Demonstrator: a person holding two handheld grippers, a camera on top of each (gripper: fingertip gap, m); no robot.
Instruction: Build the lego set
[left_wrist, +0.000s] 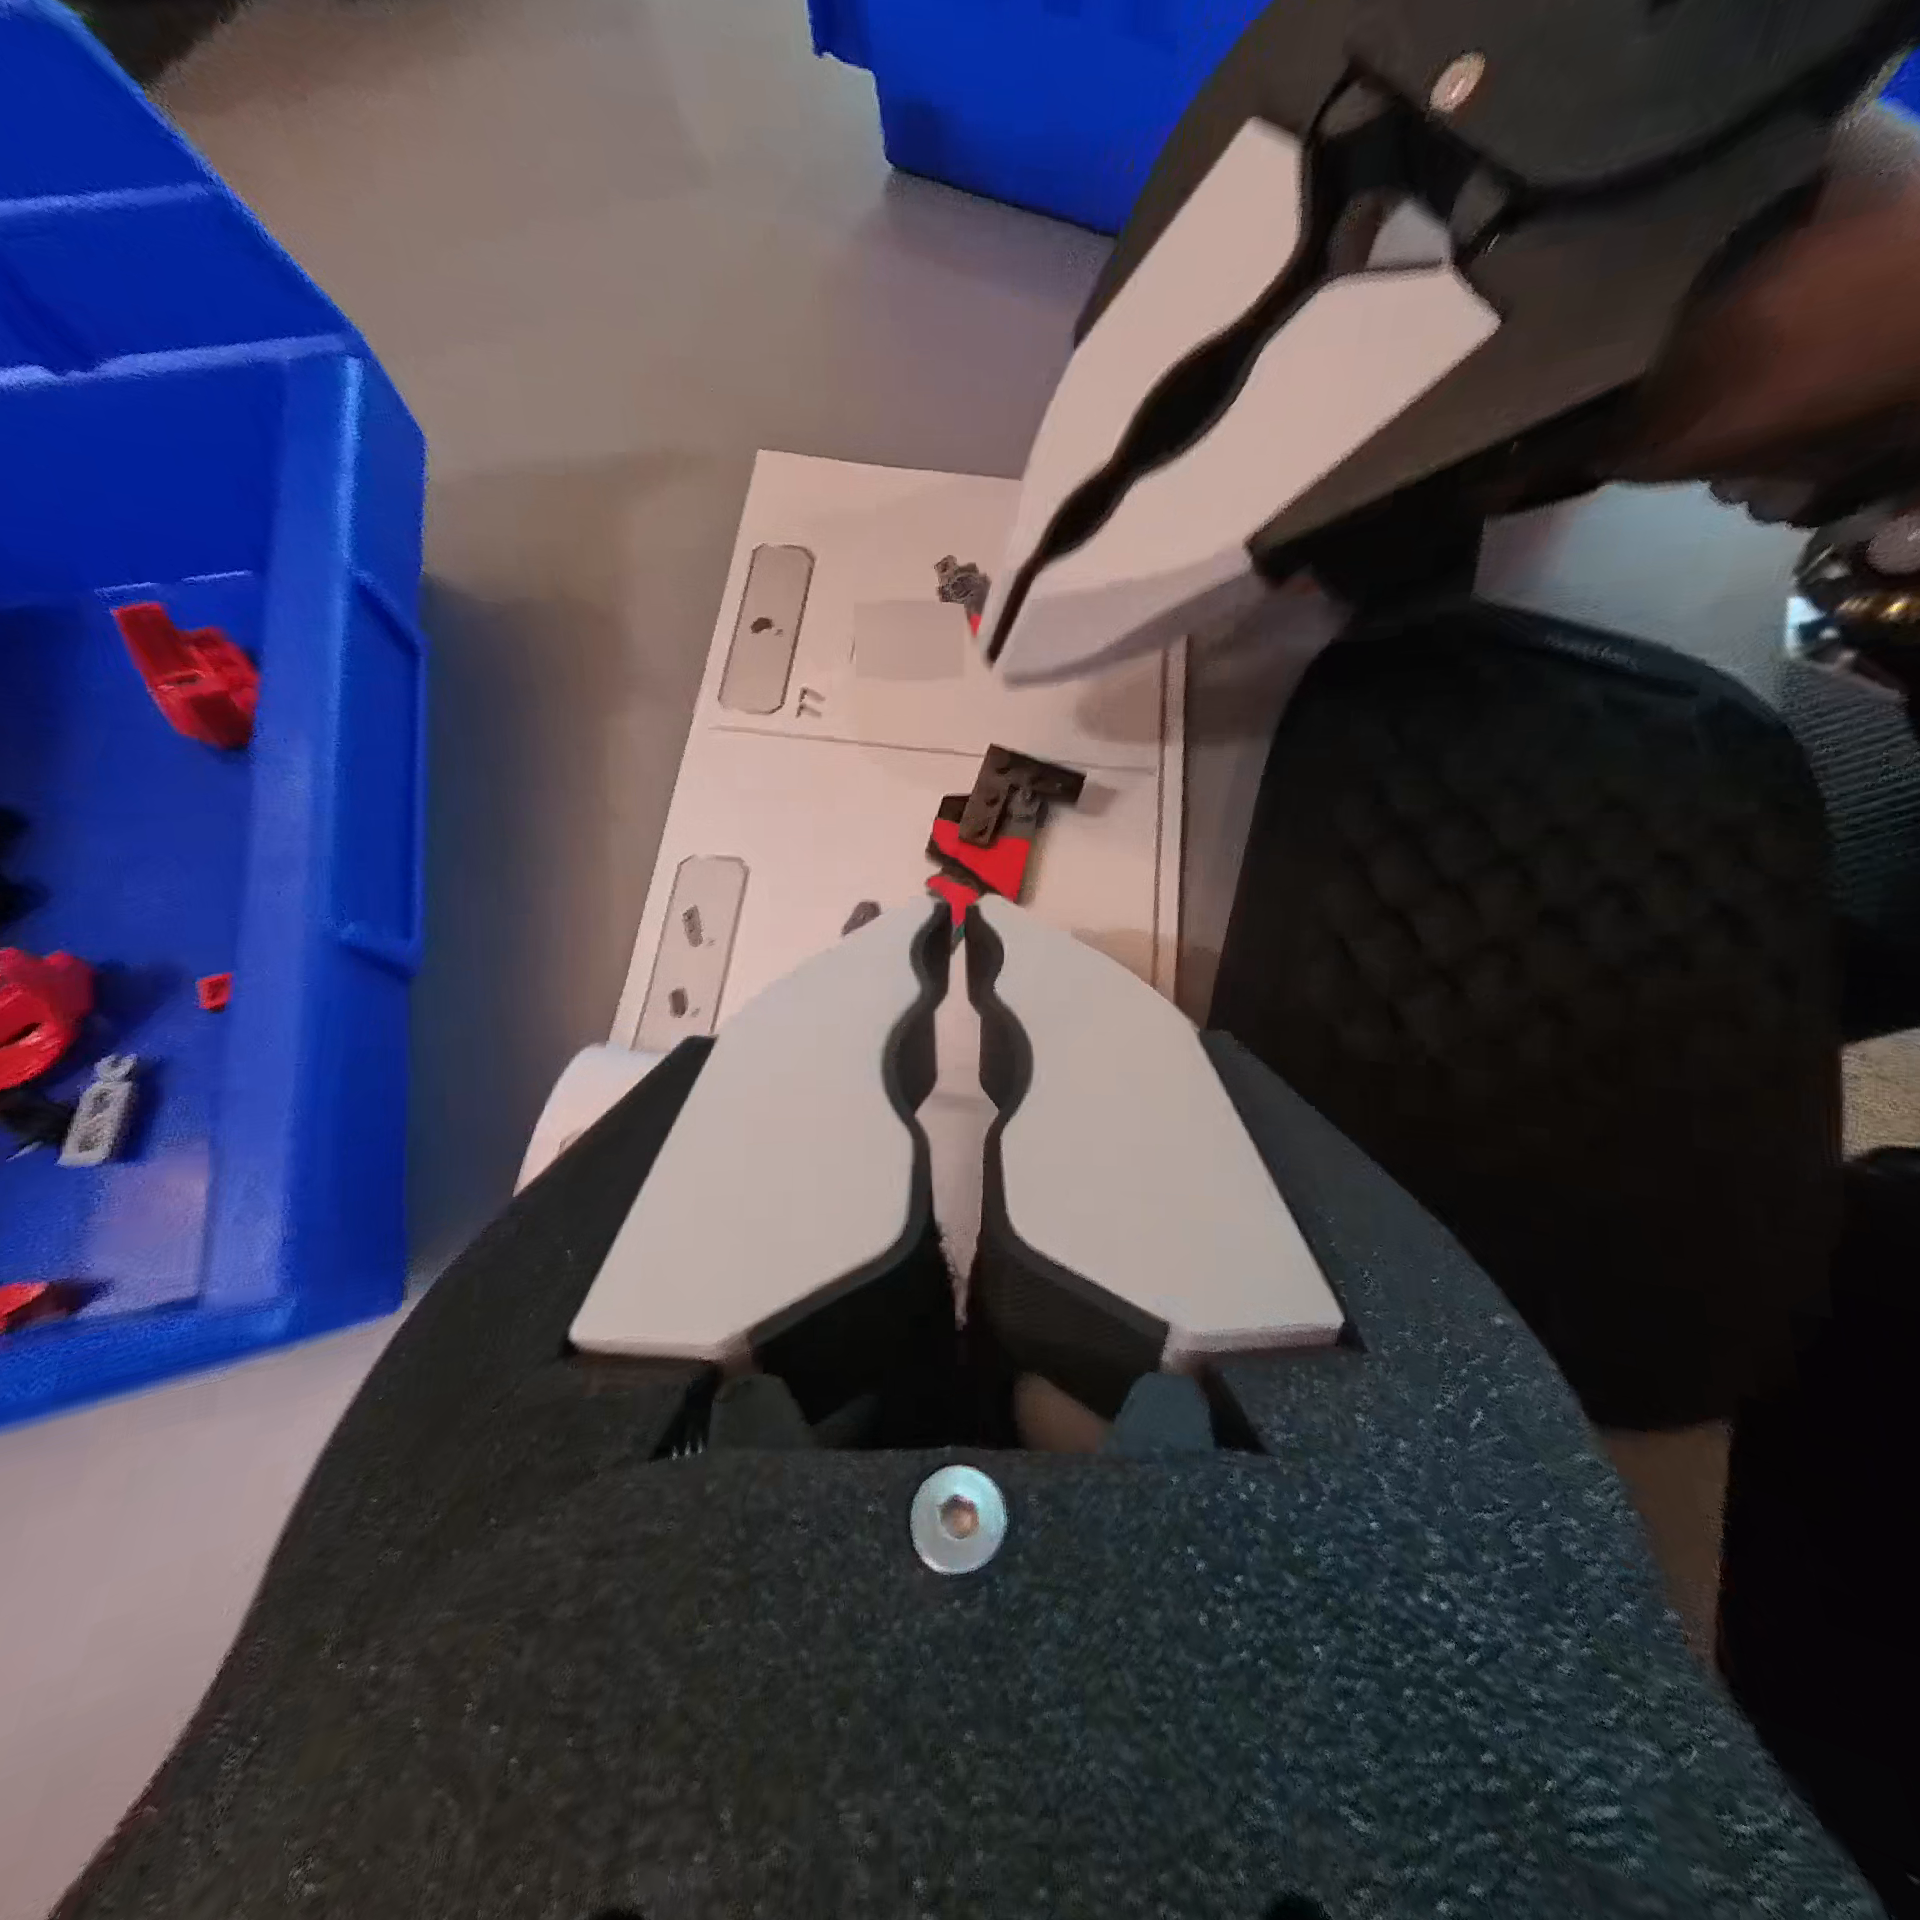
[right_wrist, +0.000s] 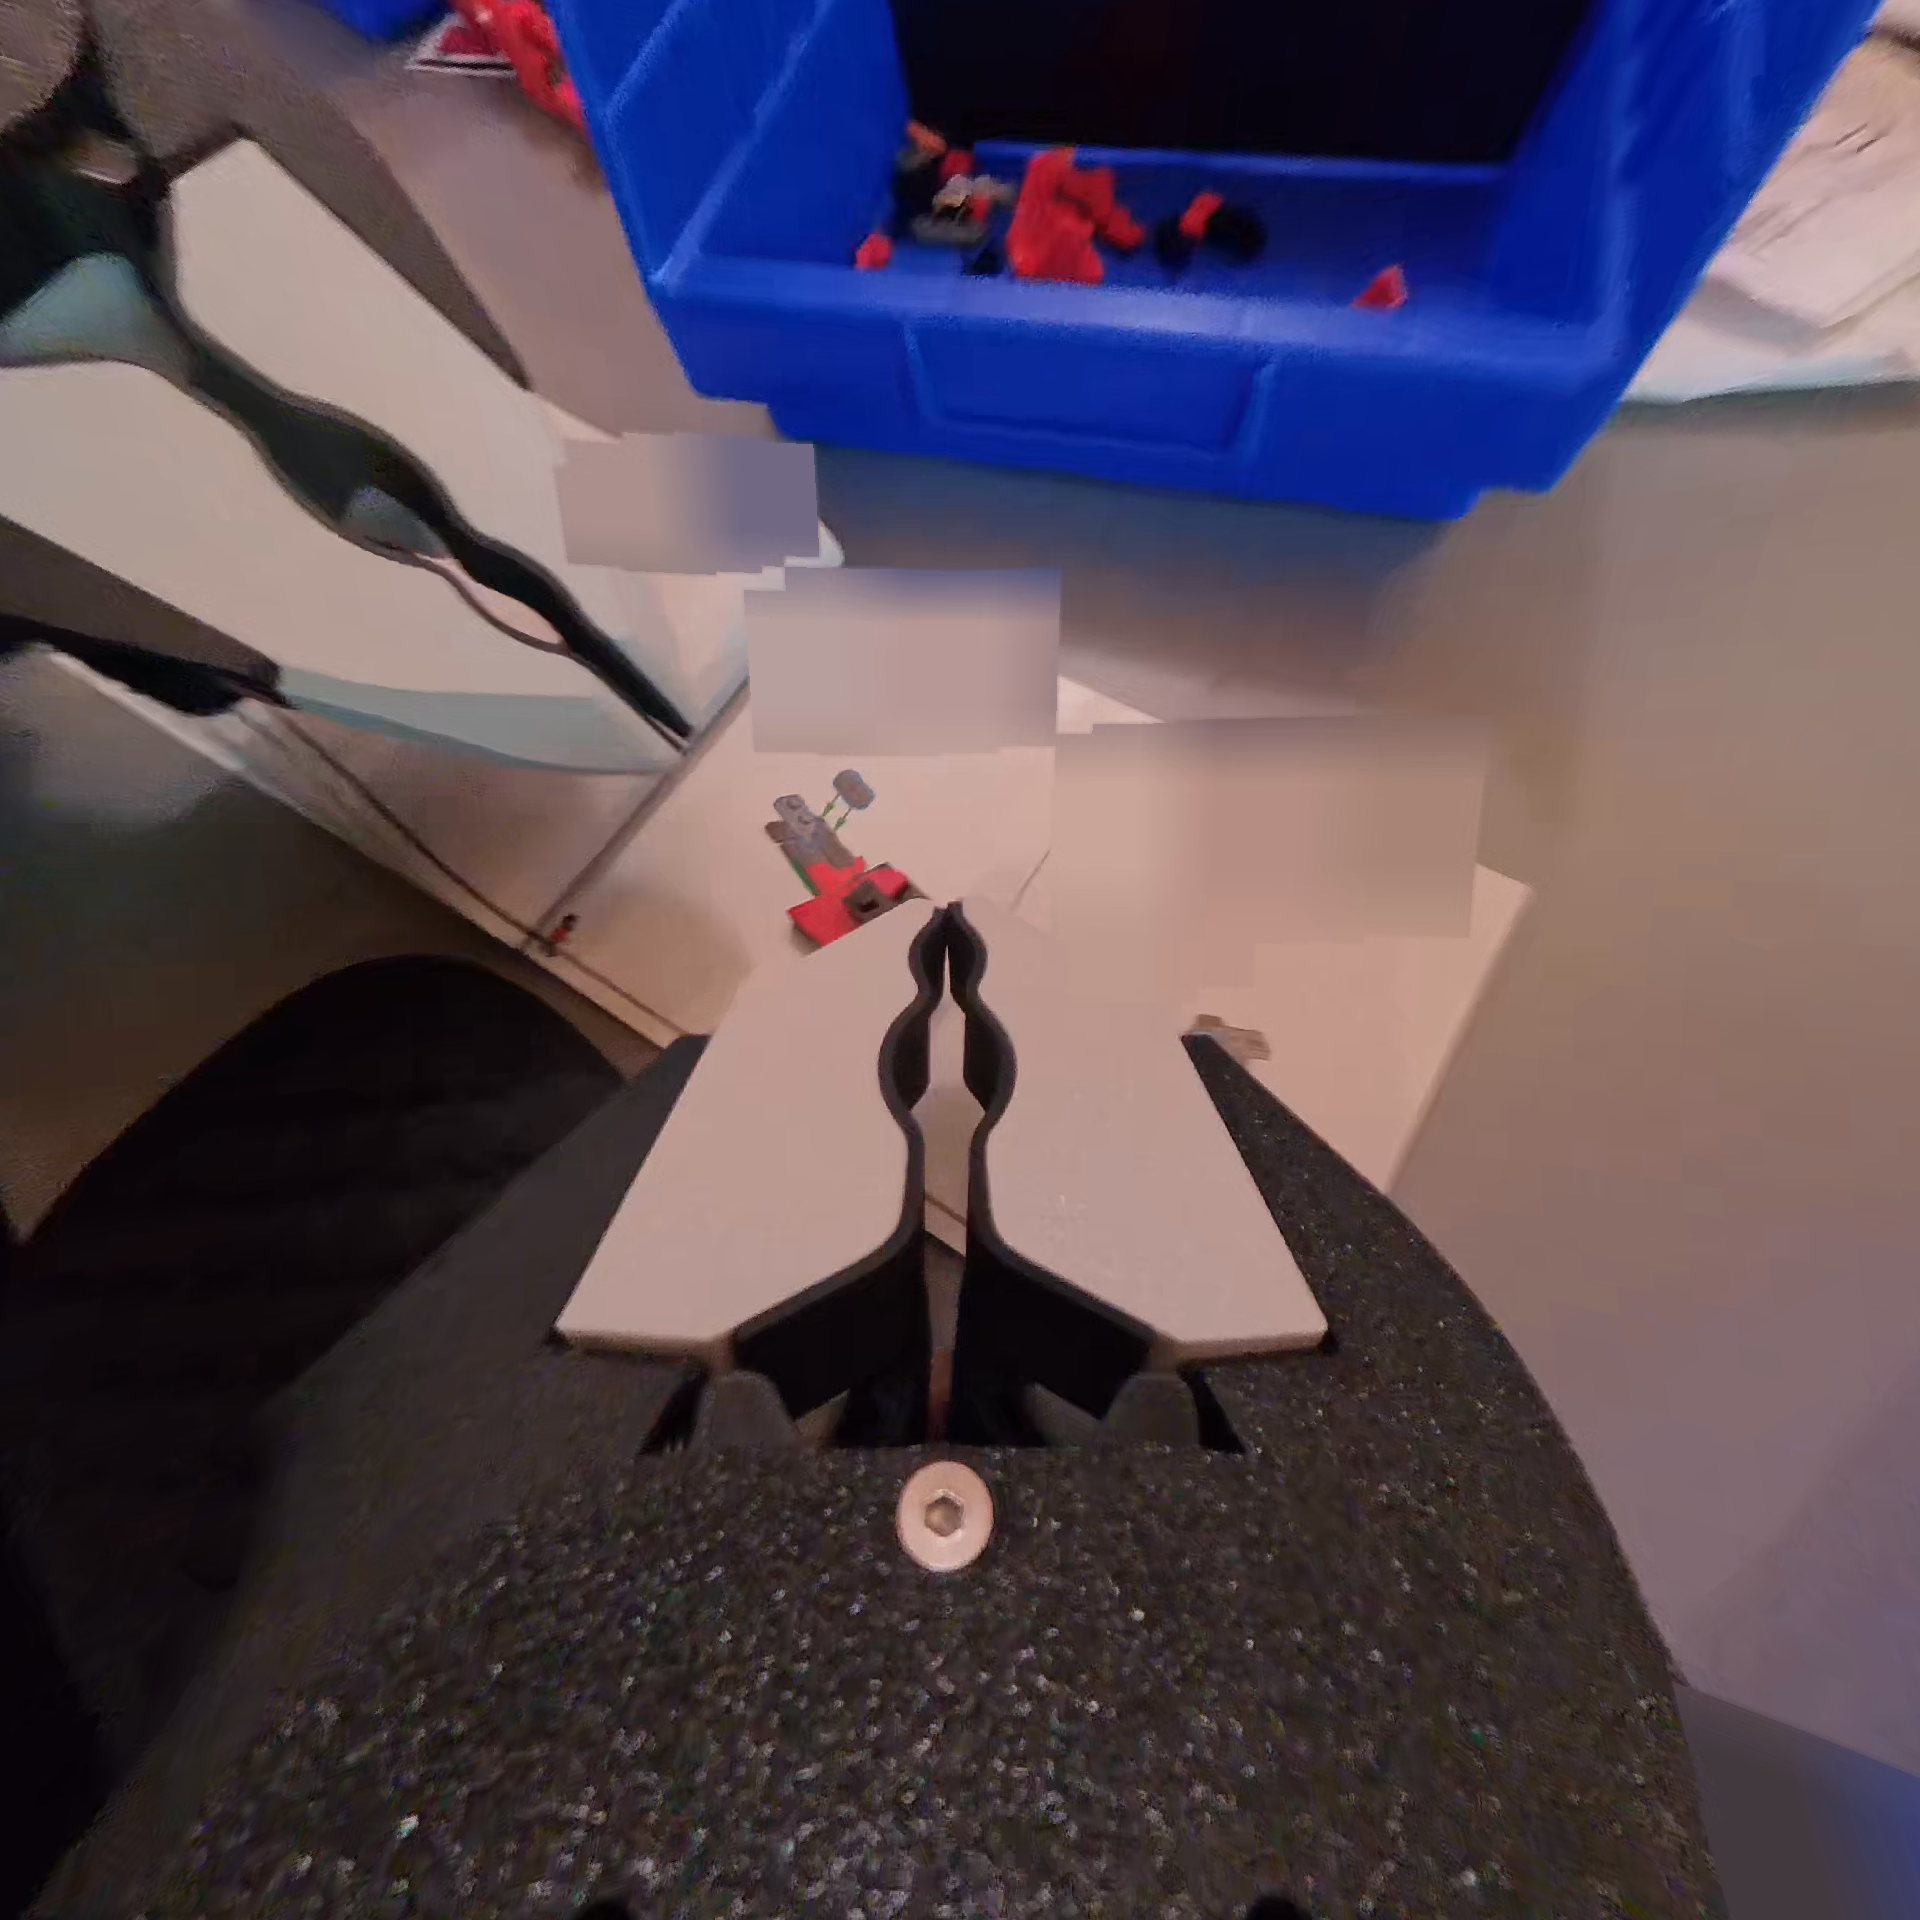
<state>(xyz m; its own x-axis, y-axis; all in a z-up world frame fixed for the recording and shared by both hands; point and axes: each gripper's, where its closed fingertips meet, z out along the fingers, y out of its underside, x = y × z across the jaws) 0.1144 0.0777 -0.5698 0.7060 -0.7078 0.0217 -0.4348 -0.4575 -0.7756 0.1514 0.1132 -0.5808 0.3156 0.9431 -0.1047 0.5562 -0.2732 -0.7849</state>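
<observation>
While left gripper (left_wrist: 954, 914) pinches lego piece (left_wrist: 987, 831), right gripper (right_wrist: 951, 914) closed empty, both angled downward

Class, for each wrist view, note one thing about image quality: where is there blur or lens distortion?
Left wrist view: the right gripper at upper right is smeared by motion blur, while the left gripper stays sharp. Right wrist view: wide-angle bending curves the blue bin, and flat mosaic patches cover parts of the instruction sheet.
</observation>
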